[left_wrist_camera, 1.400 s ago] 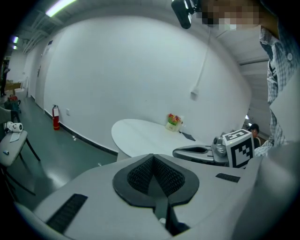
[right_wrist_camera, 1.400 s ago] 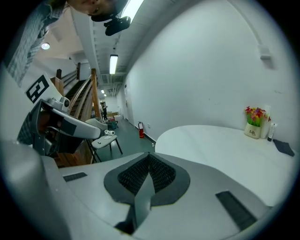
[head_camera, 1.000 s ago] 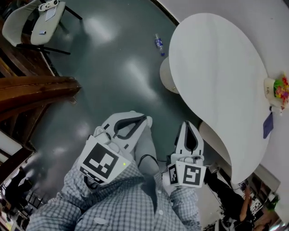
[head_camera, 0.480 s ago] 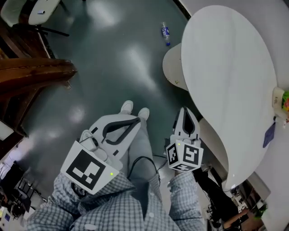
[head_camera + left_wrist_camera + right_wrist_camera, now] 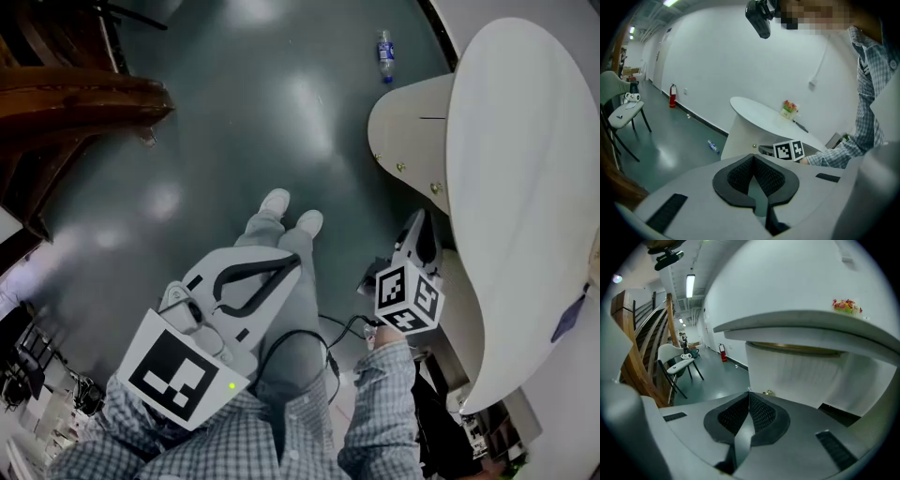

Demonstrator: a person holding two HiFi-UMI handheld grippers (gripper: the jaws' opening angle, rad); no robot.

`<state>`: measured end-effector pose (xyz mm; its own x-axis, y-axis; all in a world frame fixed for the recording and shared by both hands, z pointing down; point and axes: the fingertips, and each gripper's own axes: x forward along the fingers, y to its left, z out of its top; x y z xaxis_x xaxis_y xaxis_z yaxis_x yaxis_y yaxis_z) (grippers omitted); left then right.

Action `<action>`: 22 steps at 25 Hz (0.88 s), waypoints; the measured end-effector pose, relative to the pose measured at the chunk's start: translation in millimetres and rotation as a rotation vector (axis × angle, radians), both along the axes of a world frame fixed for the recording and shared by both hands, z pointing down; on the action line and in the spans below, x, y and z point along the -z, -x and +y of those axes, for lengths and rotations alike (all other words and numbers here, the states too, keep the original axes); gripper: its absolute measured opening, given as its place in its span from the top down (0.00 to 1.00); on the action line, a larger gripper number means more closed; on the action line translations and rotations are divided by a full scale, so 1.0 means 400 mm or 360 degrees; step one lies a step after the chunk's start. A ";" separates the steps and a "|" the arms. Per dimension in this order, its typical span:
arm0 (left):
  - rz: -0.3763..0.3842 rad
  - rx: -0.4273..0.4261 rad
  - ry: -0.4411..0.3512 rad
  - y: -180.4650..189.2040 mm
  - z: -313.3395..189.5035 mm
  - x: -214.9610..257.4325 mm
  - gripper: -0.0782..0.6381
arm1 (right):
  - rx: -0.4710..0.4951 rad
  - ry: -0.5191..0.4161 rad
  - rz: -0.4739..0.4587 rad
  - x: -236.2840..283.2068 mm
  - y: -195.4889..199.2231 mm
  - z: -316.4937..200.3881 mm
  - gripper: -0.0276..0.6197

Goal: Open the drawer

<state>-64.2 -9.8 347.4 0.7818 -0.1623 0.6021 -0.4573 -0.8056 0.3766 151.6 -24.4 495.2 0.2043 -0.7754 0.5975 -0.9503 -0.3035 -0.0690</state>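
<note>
A rounded white pedestal (image 5: pixel 408 131) stands under the white table top (image 5: pixel 525 187) and carries small brass knobs (image 5: pixel 400 168) on its closed front. My right gripper (image 5: pixel 418 217) is shut and empty, just short of the pedestal and lower than the table's edge. In the right gripper view one knob (image 5: pixel 767 392) shows just beyond its closed tips (image 5: pixel 749 392). My left gripper (image 5: pixel 298 258) is shut on nothing and hangs over the person's legs, further from the pedestal. The left gripper view has a knob (image 5: pixel 754 146) above the tips (image 5: pixel 753 157).
A plastic bottle (image 5: pixel 384 44) lies on the grey floor beyond the pedestal. A wooden stair rail (image 5: pixel 84 94) runs along the upper left. The person's shoes (image 5: pixel 291 211) stand between the grippers. A chair (image 5: pixel 623 112) is far left; flowers (image 5: pixel 789 108) sit on the table.
Both grippers have sunk, the right one further. The right gripper has come closer to the pedestal under the table. Both stayed shut.
</note>
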 end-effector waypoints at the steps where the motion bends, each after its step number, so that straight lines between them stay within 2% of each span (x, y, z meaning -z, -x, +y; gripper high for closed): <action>1: -0.0007 0.0010 0.0025 0.002 0.010 -0.013 0.89 | -0.0009 0.0001 0.0011 -0.015 -0.011 -0.002 0.94; 5: -0.0020 -0.0001 0.0043 -0.001 0.023 -0.042 0.89 | -0.0077 0.0030 0.0040 -0.066 -0.063 -0.007 0.94; 9: -0.0040 0.0015 0.0065 0.001 0.030 -0.063 0.89 | -0.0119 0.0118 0.0045 -0.137 -0.095 -0.006 0.94; 14: -0.0071 0.0008 0.0074 0.012 0.040 -0.083 0.89 | -0.0179 0.0153 0.0005 -0.187 -0.118 -0.017 0.94; 15: -0.0073 0.0010 0.0074 0.015 0.040 -0.084 0.89 | -0.0191 0.0158 -0.0001 -0.192 -0.122 -0.021 0.92; 17: -0.0079 0.0011 0.0074 0.020 0.039 -0.087 0.89 | -0.0208 0.0164 -0.0015 -0.200 -0.128 -0.032 0.79; 18: -0.0082 0.0011 0.0076 0.022 0.039 -0.089 0.89 | -0.0215 0.0162 -0.0017 -0.202 -0.131 -0.038 0.77; 22: -0.0094 0.0014 0.0082 0.026 0.044 -0.098 0.89 | -0.0241 0.0124 -0.0009 -0.199 -0.140 -0.057 0.77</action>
